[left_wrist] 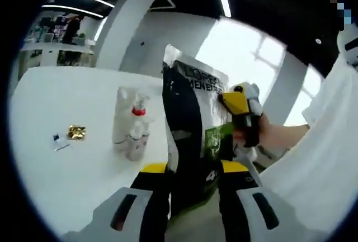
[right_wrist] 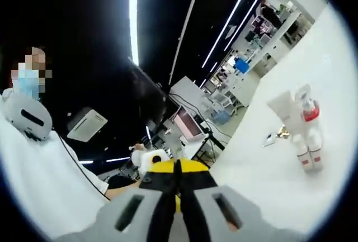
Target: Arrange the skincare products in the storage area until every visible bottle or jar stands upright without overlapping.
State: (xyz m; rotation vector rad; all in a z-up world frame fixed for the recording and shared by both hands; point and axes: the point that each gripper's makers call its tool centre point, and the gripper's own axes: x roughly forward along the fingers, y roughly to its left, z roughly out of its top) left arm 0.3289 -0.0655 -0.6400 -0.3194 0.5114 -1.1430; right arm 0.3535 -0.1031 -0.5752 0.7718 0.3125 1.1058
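A white surface (left_wrist: 61, 141) runs out under a dark ceiling with strip lights, bright windows behind. In the left gripper view the left gripper (left_wrist: 193, 178) holds its yellow-tipped jaws around the lower part of a black L'Oreal bag (left_wrist: 193, 136), which stands upright between them, pinched on both sides. Left of the jaws and farther out, a cluster of white bottles (left_wrist: 130, 124) stands upright on the surface, one with a red collar. Further left lie a small gold packet (left_wrist: 76, 133) and a small sachet (left_wrist: 59, 142) (too small to read). Right of the bag, the right gripper (left_wrist: 241, 108) meets the bag's edge, with a hand (left_wrist: 267, 133) behind it; whether it grips the bag I cannot tell here.

The right gripper view shows that gripper (right_wrist: 178, 183) with jaws pressed together (nothing visible between them). The bottles (right_wrist: 302, 127) appear to the right of the jaws, well apart from them, with the gold packet (right_wrist: 283, 133) just beside. A person in white (right_wrist: 39, 180) is at the left of the jaws.
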